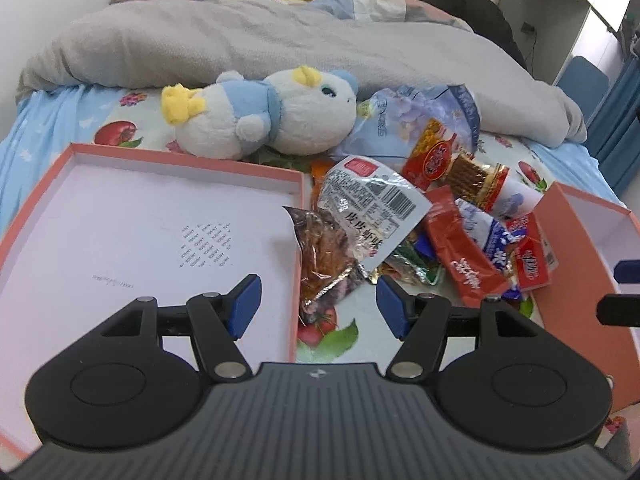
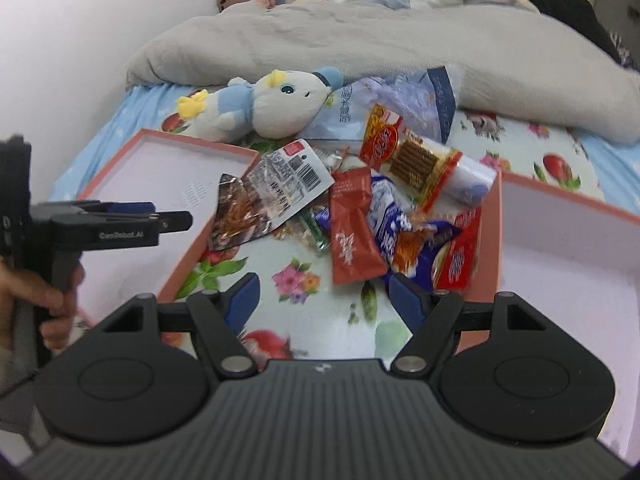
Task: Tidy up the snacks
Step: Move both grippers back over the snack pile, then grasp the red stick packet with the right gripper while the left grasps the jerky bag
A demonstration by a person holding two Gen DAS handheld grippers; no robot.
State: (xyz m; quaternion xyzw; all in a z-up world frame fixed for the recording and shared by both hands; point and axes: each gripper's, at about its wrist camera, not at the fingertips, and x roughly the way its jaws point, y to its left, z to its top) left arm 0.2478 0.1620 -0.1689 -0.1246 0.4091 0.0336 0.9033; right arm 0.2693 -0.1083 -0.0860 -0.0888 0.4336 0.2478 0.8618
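A pile of snack packets lies on the floral bedsheet between two pink-rimmed white box halves. A clear packet of brown snacks (image 1: 324,252) lies over the left box's (image 1: 120,208) right edge, under a white barcode packet (image 1: 368,200). A red sachet (image 1: 464,260), blue-white packets and a biscuit-stick pack (image 1: 460,168) lie toward the right box (image 1: 580,232). My left gripper (image 1: 318,304) is open and empty just short of the clear packet. My right gripper (image 2: 322,300) is open and empty above the sheet, near the red sachet (image 2: 352,232). The left gripper also shows side-on in the right wrist view (image 2: 176,218).
A blue and white plush toy (image 1: 264,112) lies behind the pile beside a large pale blue bag (image 1: 420,116). A grey duvet (image 1: 280,40) covers the far bed. The right box (image 2: 568,248) has a raised wall. A white shelf and blue curtain stand at the far right.
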